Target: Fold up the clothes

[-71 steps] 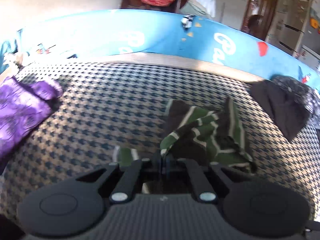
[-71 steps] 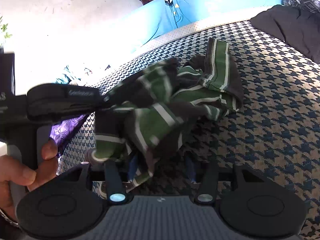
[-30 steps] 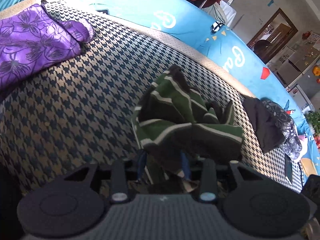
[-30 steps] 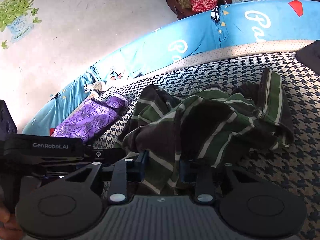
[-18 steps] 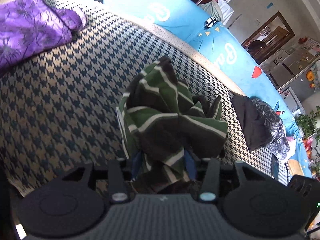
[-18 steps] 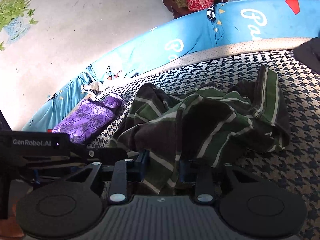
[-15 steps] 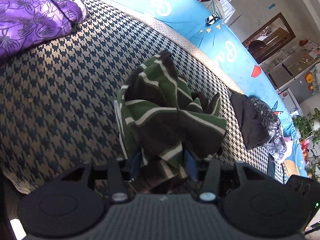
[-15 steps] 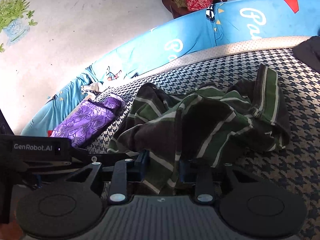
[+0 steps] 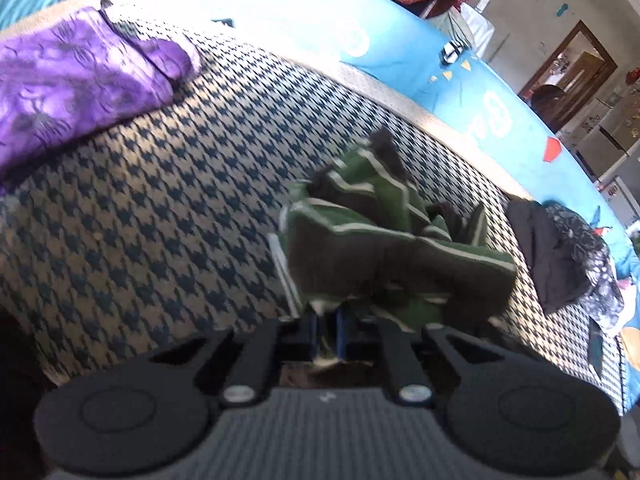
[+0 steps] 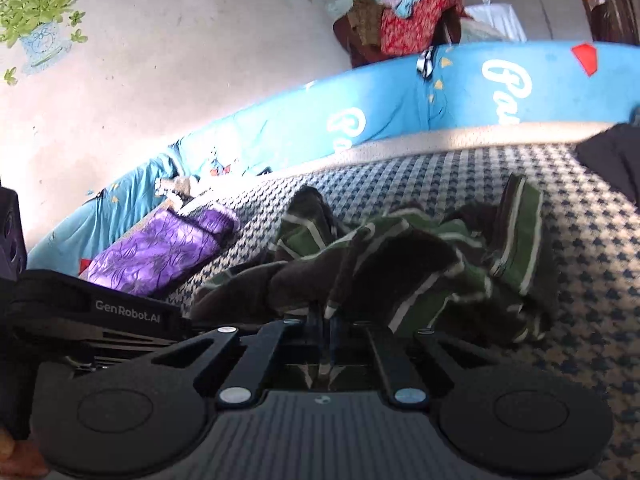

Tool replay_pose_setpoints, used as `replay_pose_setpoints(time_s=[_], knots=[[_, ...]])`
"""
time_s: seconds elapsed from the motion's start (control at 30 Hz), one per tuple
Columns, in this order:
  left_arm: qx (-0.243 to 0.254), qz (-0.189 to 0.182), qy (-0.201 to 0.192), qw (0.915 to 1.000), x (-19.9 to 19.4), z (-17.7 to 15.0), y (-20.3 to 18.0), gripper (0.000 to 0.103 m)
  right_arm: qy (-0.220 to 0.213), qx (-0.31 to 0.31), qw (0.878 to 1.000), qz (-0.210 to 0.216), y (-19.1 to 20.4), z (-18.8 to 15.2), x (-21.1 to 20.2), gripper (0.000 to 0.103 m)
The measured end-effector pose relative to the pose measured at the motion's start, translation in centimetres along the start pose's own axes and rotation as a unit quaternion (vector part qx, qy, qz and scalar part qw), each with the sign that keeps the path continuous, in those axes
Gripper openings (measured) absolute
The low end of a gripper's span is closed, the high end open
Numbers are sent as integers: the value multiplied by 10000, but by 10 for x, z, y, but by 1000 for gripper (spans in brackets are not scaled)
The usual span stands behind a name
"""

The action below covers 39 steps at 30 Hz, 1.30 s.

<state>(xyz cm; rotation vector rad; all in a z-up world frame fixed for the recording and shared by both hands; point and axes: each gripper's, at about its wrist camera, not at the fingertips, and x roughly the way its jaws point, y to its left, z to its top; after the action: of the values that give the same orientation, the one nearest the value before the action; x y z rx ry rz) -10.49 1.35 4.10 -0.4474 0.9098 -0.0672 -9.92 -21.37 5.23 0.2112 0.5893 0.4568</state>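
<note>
A crumpled green and dark brown striped garment [image 9: 384,240] lies bunched on the houndstooth bed cover [image 9: 168,208]. My left gripper [image 9: 328,330] is shut on a near fold of it, the cloth draped over the jaws. In the right wrist view the same garment [image 10: 420,268] spreads ahead, and my right gripper [image 10: 326,326] is shut on another near edge. The left gripper's black body [image 10: 100,316] sits close on the left of that view.
A folded purple floral cloth [image 9: 72,80] lies at the left of the bed. A black garment and a dark patterned one [image 9: 560,248] lie at the right. A blue printed headboard [image 10: 440,92] runs along the far side; clothes are piled on a chair [image 10: 408,20] behind.
Both grippers have closed from wide apart to pinched on the striped garment. The left gripper has also swung, so the purple cloth looms larger at the left.
</note>
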Motion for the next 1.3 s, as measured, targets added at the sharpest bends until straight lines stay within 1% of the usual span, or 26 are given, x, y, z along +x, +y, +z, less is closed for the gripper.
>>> replay_pose_setpoints(time_s=[0.13, 0.23, 0.33, 0.37, 0.4, 0.5, 0.53, 0.6, 0.63, 0.67, 0.7, 0.73, 0.77, 0.8, 0.9, 0.93, 0.97, 1.1, 1.2, 1.23, 1.27, 1.3], knots=[[-48, 422, -259, 9988, -7, 8, 8, 7, -393, 208, 9988, -224, -10, 9, -19, 4], [-124, 787, -363, 9962, -7, 14, 15, 7, -774, 49, 9951, -616, -15, 15, -35, 4], [-353, 940, -366, 9943, -7, 19, 29, 7, -974, 218, 9900, -996, -29, 18, -47, 4], [-409, 927, -347, 9942, -7, 20, 32, 7, -995, 298, 9879, -1151, -35, 19, -50, 4], [-430, 830, -312, 9951, -7, 20, 33, 7, -984, 386, 9869, -1215, -42, 21, -53, 4], [-435, 445, -190, 9979, -6, 19, 33, 8, -867, 760, 9875, -1075, -56, 21, -57, 4], [-360, 319, -173, 9987, -6, 18, 29, 10, -820, 849, 9875, -1043, -58, 21, -58, 4], [-201, 27, -112, 9997, -6, 15, 18, 16, -720, 813, 9879, -1107, -57, 19, -55, 4], [-129, -124, -77, 9998, -6, 14, 13, 22, -679, 769, 9880, -1150, -56, 19, -54, 4], [-76, -248, -58, 9996, -5, 12, 8, 29, -653, 720, 9882, -1184, -55, 18, -53, 4], [-32, -358, -47, 9993, -5, 11, 4, 34, -638, 691, 9884, -1194, -54, 18, -52, 4], [12, -469, -37, 9989, -5, 10, 0, 44, -634, 687, 9885, -1187, -54, 18, -52, 4], [52, -586, -23, 9983, -4, 9, -5, 50, -630, 684, 9887, -1179, -54, 18, -51, 4], [91, -708, -7, 9974, -4, 7, -10, 53, -625, 681, 9888, -1172, -53, 17, -51, 4], [167, -880, -24, 9960, 1, 7, -20, 63, -582, 684, 9892, -1158, -53, 17, -50, 4], [191, -929, -33, 9955, 3, 6, -23, 72, -570, 696, 9891, -1165, -53, 16, -50, 4], [215, -943, -57, 9953, 5, 6, -26, 79, -560, 709, 9890, -1172, -54, 16, -50, 4], [345, -1002, 38, 9944, 19, 8, -35, 80, -535, 845, 9880, -1177, -59, 16, -50, 4], [396, -945, 138, 9946, 30, 7, -42, 82, -507, 978, 9871, -1164, -64, 15, -51, 4], [410, -922, 171, 9948, 34, 6, -44, 77, -498, 1022, 9867, -1159, -65, 15, -51, 4], [425, -899, 203, 9948, 38, 6, -46, 60, -493, 1062, 9864, -1157, -67, 15, -51, 4], [442, -878, 288, 9947, 42, 5, -47, 48, -498, 1083, 9860, -1164, -68, 14, -52, 4]])
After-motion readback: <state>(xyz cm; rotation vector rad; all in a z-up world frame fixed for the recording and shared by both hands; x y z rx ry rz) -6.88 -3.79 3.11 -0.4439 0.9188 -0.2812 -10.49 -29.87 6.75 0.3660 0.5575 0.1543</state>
